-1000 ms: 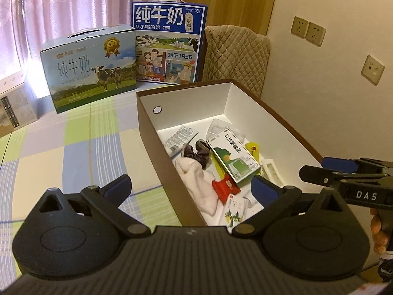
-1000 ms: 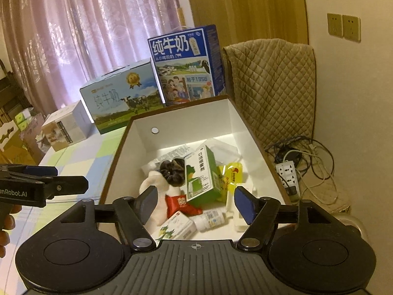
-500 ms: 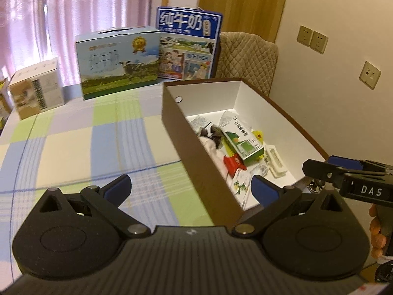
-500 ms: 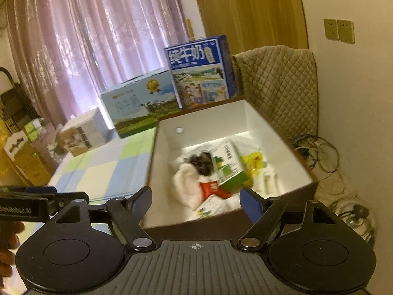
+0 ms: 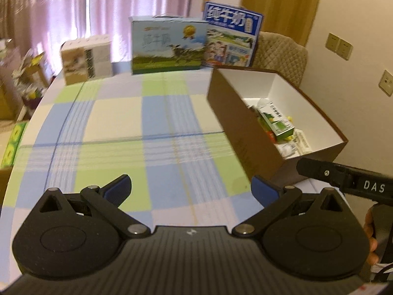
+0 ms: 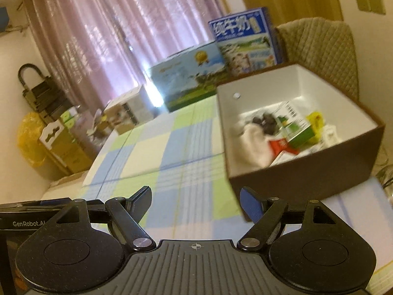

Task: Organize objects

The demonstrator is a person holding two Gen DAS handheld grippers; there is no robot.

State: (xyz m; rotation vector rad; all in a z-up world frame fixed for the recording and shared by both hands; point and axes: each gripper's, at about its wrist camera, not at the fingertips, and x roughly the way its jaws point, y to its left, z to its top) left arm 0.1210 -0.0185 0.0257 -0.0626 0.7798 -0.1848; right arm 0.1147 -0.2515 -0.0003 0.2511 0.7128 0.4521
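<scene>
A brown box with a white inside stands at the right of the checked tablecloth. In it lie a green and white carton, a white cloth, a red packet, a yellow packet and other small items. My left gripper is open over bare cloth, left of the box's near corner, nothing between its fingers. My right gripper is open too, empty, in front of the box's near left corner. Each gripper shows at the edge of the other's view.
Two milk cartons and a small beige box stand along the table's far edge. A quilted chair back is behind the brown box. Cardboard boxes and a yellow bag sit on the floor at the left.
Both grippers have pulled back and leftward from above the box's contents, so the box now lies to the right and open tablecloth is in front. The right jaws stand a little wider.
</scene>
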